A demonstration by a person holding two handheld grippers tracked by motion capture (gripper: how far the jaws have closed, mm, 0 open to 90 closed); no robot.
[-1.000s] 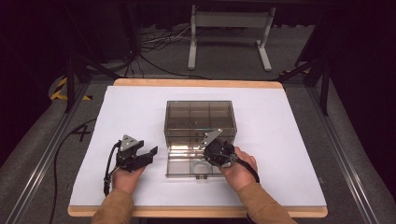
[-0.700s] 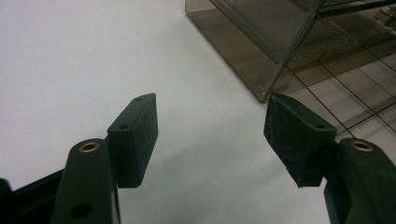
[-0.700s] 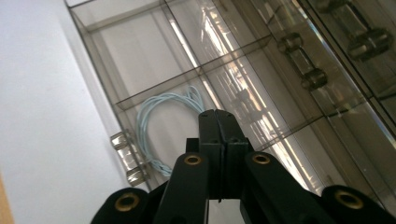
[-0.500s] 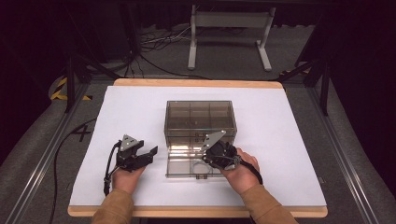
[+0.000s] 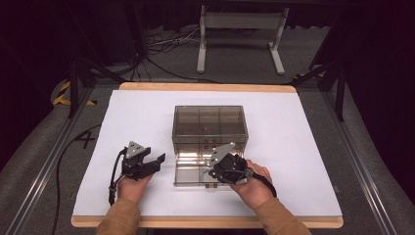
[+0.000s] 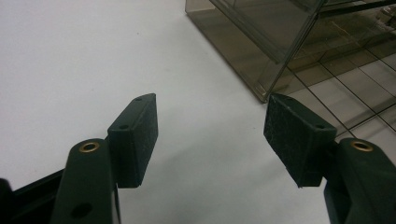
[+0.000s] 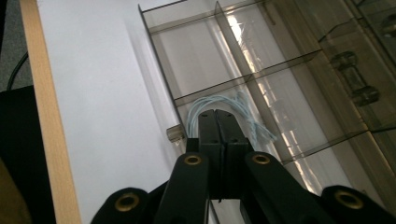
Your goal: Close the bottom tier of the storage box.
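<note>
The right gripper (image 7: 218,116), jaws pressed together on a coil of pale blue cable (image 7: 227,108), is lowering it into the middle compartment of the smoky clear plastic drawer (image 5: 188,175) pulled out from its cabinet. The left gripper (image 5: 157,161) is waiting beside the drawer, jaws apart and empty.

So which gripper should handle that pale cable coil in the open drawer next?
Right. The right gripper is over the drawer, jaws shut at the pale blue cable coil. The left gripper is open over the bare white tabletop, beside the box.
</note>
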